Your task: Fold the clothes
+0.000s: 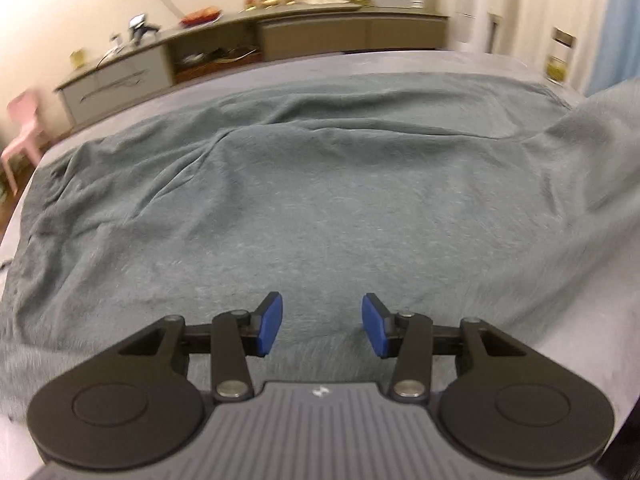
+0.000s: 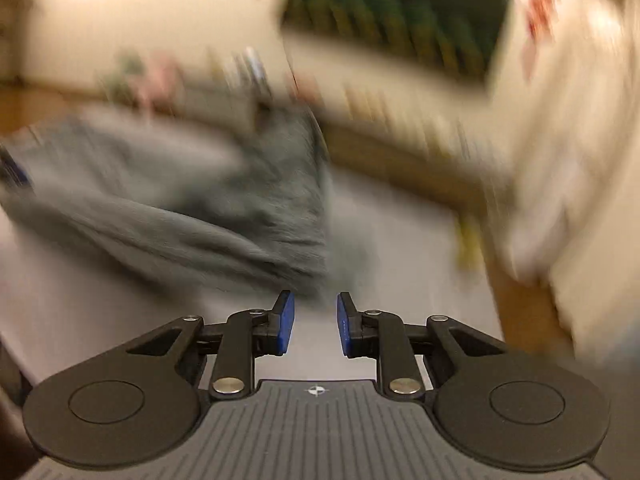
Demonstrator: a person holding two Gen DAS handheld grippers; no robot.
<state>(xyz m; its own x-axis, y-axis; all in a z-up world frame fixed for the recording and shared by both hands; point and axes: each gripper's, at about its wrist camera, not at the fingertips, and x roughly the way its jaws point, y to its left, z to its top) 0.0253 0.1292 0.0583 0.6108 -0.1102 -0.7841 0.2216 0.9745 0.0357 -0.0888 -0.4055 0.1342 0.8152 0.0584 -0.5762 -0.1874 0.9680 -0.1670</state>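
A large grey-green garment (image 1: 312, 184) lies spread and wrinkled over a pale grey table (image 1: 500, 64). My left gripper (image 1: 322, 330) is open and empty, its blue pads just above the garment's near part. At the right of the left wrist view the cloth rises in a lifted fold (image 1: 592, 148). The right wrist view is heavily blurred. My right gripper (image 2: 312, 326) is open and empty over bare table (image 2: 400, 280), with the garment's bunched edge (image 2: 224, 216) just ahead and to the left.
A long sideboard (image 1: 248, 48) with dishes and small items stands along the far wall. A pink chair (image 1: 22, 128) is at the left. A framed dark picture (image 2: 396, 20) hangs on the wall. The table's right edge (image 2: 492, 312) borders wooden floor.
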